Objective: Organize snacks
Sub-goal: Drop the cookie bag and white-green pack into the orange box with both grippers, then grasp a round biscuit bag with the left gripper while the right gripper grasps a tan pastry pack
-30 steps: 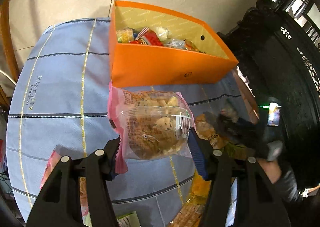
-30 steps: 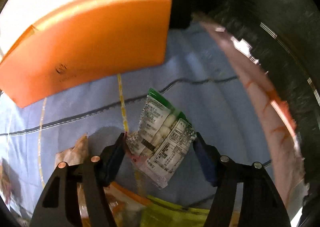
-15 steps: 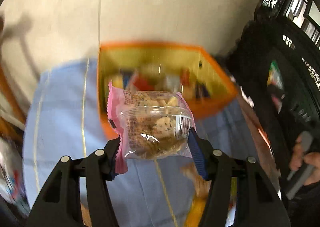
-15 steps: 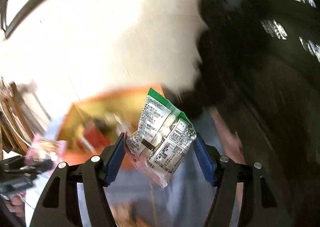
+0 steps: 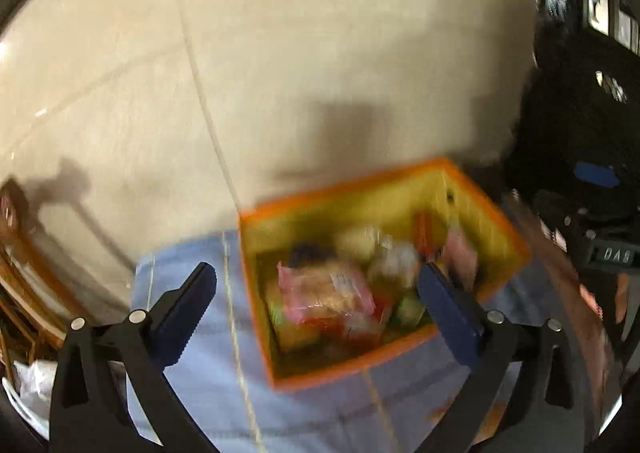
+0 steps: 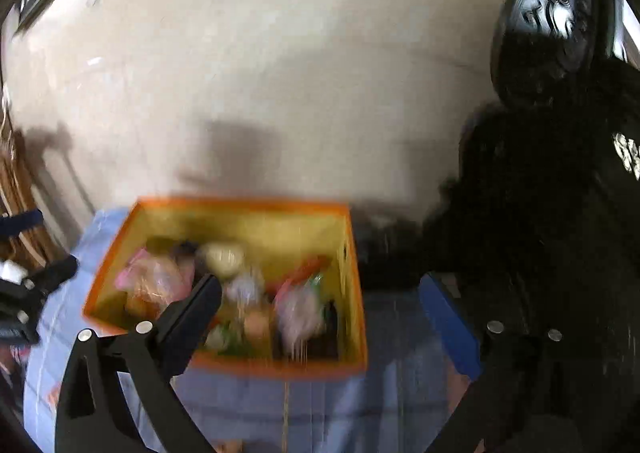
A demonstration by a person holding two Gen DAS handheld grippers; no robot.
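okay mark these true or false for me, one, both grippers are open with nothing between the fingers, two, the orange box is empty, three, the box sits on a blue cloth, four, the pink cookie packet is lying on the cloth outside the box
1. Both the left gripper and the right gripper are open with nothing between the fingers. True; their jaws have just been opening.
2. The orange box is empty. False: snack packets fill it.
3. The box sits on a blue cloth. True.
4. The pink cookie packet lies on the cloth outside the box. False: it is inside the box.

Orange box (image 5: 360, 367) open-topped, snacks (image 6: 256, 301) piled inside; dark carved furniture (image 6: 560, 213) crowds right side.
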